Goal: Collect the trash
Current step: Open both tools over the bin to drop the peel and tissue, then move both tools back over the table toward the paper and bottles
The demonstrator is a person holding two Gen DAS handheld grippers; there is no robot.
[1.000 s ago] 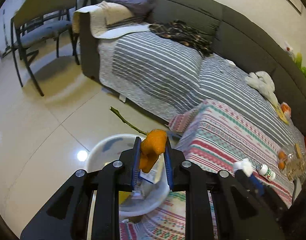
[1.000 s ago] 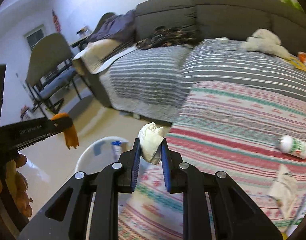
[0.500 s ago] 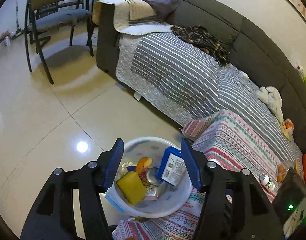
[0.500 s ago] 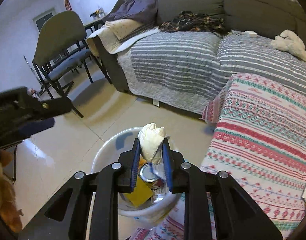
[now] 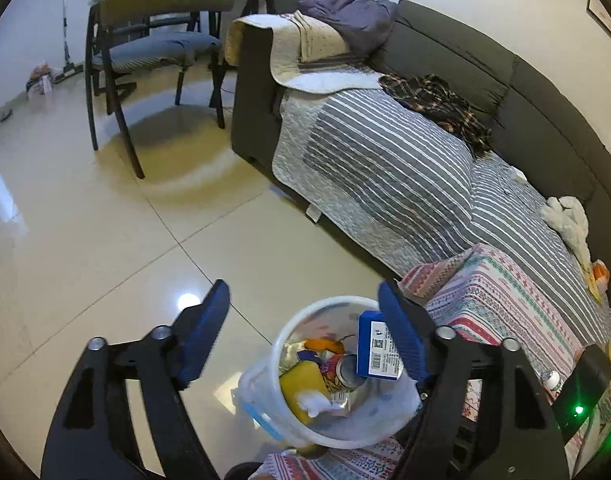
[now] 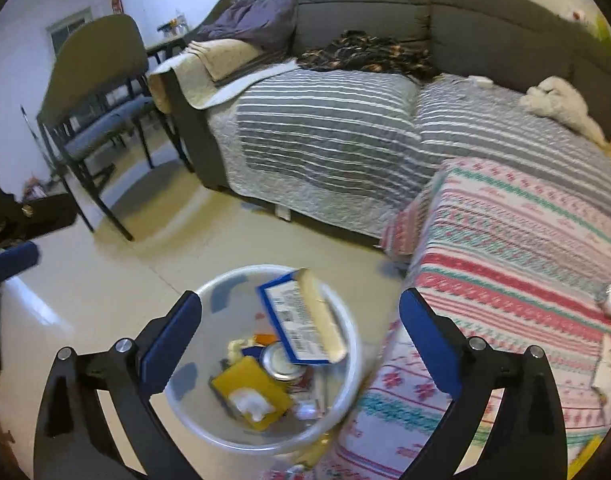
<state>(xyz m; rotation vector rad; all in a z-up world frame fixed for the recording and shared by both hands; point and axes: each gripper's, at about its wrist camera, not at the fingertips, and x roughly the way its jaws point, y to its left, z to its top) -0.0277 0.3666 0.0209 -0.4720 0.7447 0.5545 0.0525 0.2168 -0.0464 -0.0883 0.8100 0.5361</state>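
Both my grippers opening over the trash bin

My left gripper (image 5: 303,300) and right gripper (image 6: 295,310) are spreading wide, gripping nothing. The white bin (image 6: 225,438) is sitting just below them, at 6 o'clock from the sofa (image 6: 385,12), holding a blue box (image 6: 301,320), can (image 6: 279,362) and yellow sponge (image 6: 253,384).

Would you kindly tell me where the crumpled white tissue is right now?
The tissue lies in the white bin on the floor, on the yellow sponge, below the blue box, in both wrist views.
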